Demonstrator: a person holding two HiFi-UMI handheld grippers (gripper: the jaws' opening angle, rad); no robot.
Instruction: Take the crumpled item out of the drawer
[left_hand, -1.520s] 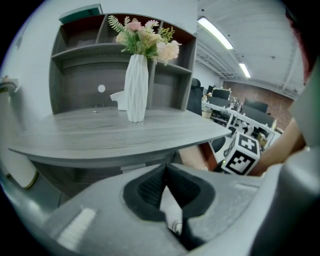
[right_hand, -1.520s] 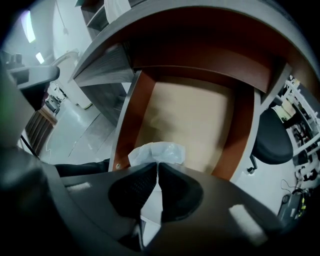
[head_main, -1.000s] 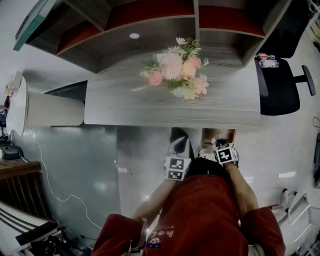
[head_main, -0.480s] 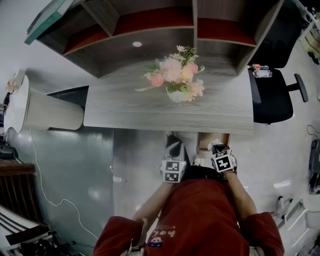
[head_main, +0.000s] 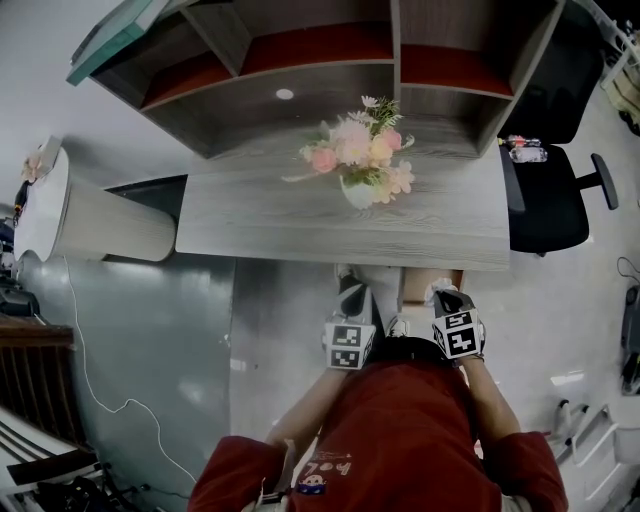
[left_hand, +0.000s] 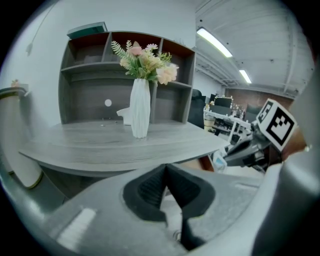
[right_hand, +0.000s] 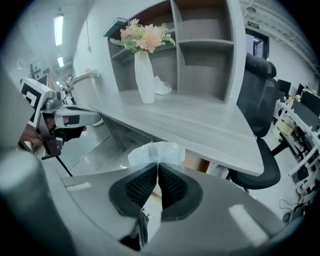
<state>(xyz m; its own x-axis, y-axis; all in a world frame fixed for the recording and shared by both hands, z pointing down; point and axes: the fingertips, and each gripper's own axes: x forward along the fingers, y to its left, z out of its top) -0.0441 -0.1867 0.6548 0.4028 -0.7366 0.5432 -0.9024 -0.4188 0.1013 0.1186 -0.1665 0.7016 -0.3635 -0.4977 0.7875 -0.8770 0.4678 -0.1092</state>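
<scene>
The left marker cube and the right marker cube carry black-and-white square patterns. Pale lettering on the person's red top is too small to read, and so is a green sign high at the far right. The crumpled item is a pale, whitish wad with a faint blue cast, thin, creased and slightly see-through. It puffs out just beyond the tips of the right gripper, whose dark ribbed pads are pinched closed on its lower edge. It hangs in the air in front of the near edge of the grey wood-grain desk. The brown-lined drawer stands open below that edge, and what it holds cannot be made out. The left gripper is to the left of the right one, its pads meeting at the tips with nothing between them. On the desk a ribbed white vase stands upright and holds pink and cream flowers. Behind it is an open shelf unit with red-backed upper compartments. A black office chair stands at the desk's right end.
</scene>
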